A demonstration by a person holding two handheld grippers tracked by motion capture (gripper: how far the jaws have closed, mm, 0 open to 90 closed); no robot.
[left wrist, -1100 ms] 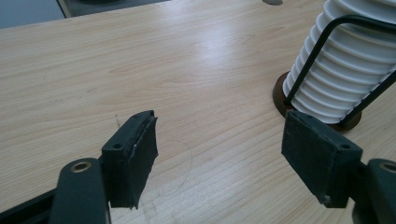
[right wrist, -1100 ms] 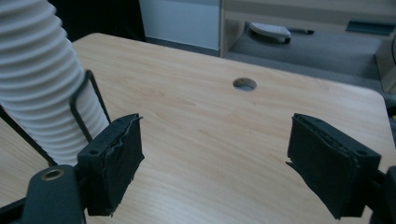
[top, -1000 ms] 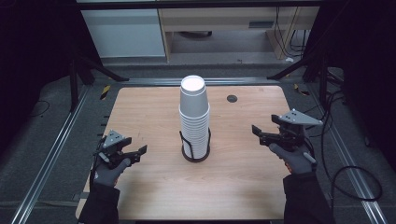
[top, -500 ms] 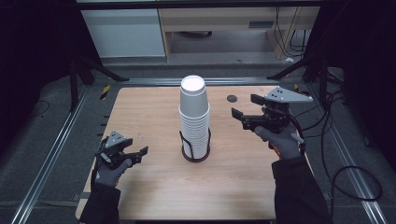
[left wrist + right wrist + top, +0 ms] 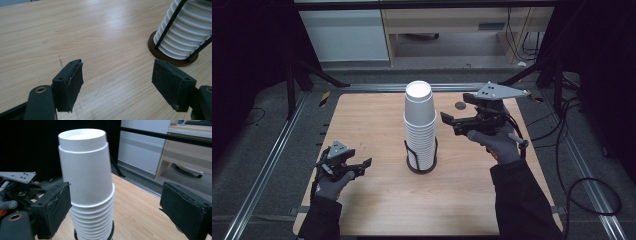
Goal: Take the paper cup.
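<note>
A tall stack of upside-down white paper cups (image 5: 419, 120) stands in a black wire holder with a round brown base (image 5: 421, 169) at the table's middle. My right gripper (image 5: 455, 107) is raised to the right of the stack's top, pointing at it. Its jaws have just been opening and stand wide, and nothing is pressed between them. In the right gripper view the top cups (image 5: 85, 182) rise just ahead of the gap (image 5: 115, 207). My left gripper (image 5: 362, 167) rests low at the front left, open (image 5: 117, 82) over bare wood, with the stack (image 5: 185, 32) at its right.
A small dark round disc (image 5: 460, 105) lies on the wooden table (image 5: 362, 120) behind the right gripper. Metal rails (image 5: 277, 150) run along both sides of the table. A yellow-black item (image 5: 325, 96) lies by the far left corner. Cables (image 5: 572, 165) trail at the right.
My right gripper has risen and moved left from the table's right side to beside the stack's top, and its jaws have opened. The left gripper has stayed put.
</note>
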